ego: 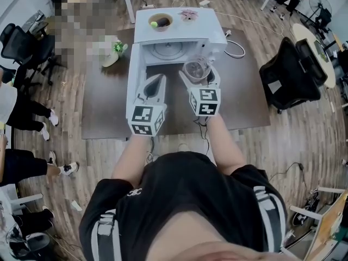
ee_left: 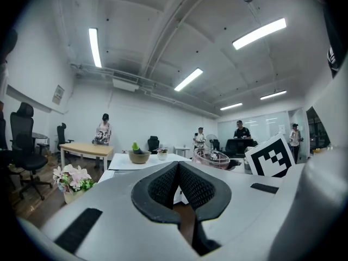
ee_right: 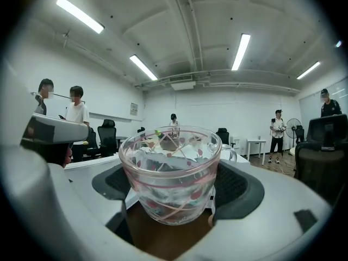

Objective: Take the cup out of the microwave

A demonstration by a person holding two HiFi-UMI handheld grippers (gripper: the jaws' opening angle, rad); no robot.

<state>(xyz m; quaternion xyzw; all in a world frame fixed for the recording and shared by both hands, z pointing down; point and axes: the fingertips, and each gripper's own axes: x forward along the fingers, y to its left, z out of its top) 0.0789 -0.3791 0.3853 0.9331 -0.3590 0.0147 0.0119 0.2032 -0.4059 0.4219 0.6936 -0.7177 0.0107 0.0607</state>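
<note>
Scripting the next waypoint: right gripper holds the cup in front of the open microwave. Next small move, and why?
Probably lower the cup onto the brown table: the right gripper grips it outside the microwave cavity, and the left gripper is shut, empty.

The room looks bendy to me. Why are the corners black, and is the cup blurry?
Left gripper view: wide-angle, so the ceiling lights curve and the corners go black. Right gripper view: same bending, yet the cup is sharp. Head view: the floor bows outward.
</note>
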